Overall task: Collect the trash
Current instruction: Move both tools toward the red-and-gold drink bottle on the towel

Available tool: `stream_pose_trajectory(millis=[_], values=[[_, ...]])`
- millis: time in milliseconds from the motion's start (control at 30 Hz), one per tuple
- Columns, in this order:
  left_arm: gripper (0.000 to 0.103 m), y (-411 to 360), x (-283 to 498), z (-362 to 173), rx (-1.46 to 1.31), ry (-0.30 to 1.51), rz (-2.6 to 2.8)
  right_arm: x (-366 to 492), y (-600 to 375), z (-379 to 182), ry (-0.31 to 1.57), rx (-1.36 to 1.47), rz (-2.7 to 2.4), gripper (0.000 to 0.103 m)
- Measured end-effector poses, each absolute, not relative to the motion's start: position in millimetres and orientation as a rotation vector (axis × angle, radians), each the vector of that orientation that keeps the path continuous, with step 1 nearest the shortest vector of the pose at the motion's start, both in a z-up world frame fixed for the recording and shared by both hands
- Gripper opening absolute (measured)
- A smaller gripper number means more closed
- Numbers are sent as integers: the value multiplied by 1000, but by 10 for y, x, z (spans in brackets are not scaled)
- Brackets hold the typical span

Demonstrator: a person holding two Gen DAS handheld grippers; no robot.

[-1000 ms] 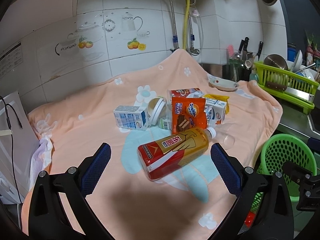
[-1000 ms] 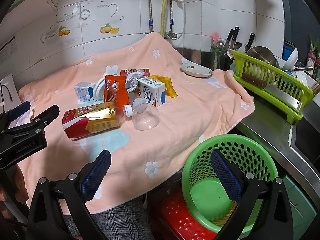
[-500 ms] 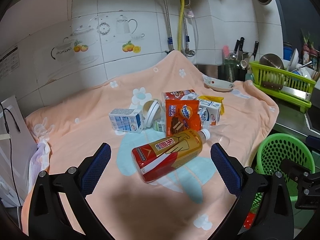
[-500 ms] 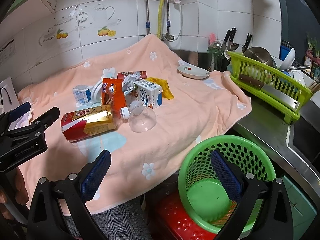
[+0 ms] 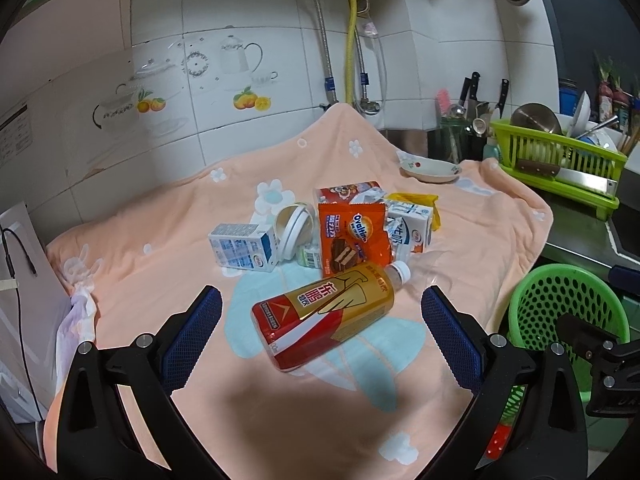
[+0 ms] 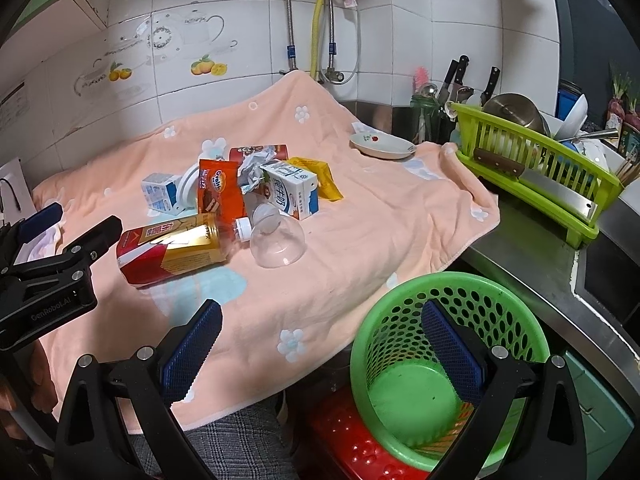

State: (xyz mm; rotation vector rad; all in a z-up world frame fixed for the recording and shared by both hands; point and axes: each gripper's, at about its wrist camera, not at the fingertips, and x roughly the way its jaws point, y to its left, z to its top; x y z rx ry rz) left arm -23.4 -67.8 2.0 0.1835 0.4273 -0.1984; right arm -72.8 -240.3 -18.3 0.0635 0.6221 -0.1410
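A red and gold drink bottle (image 5: 324, 320) lies on its side on the peach cloth (image 5: 160, 272), just ahead of my open, empty left gripper (image 5: 320, 344). Behind it lies a pile: an orange Ovaltine wrapper (image 5: 352, 236), two milk cartons (image 5: 242, 246) (image 5: 410, 228), a white lid (image 5: 294, 230) and a yellow wrapper (image 5: 416, 202). A clear plastic cup (image 6: 276, 240) lies by the bottle's cap. My right gripper (image 6: 320, 354) is open and empty, above the edge of a green mesh basket (image 6: 448, 360).
A small dish (image 6: 382, 146) sits at the cloth's far right. A green dish rack (image 6: 532, 164) with dishes and a cleaver stands on the steel counter (image 6: 532, 256). Knives (image 6: 460, 80) stand by the wall. A red stool (image 6: 360, 444) is under the basket.
The left gripper has drawn back and lifted slightly, so the bottle sits a little farther between its fingers. The right gripper has drifted slightly toward the basket. Nothing was grasped.
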Motion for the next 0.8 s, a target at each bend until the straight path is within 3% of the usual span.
stream_pose_trajectory(millis=[800], values=[[98, -804, -163, -4, 212, 441, -225, -685, -2449, -183, 623, 57, -142, 97]])
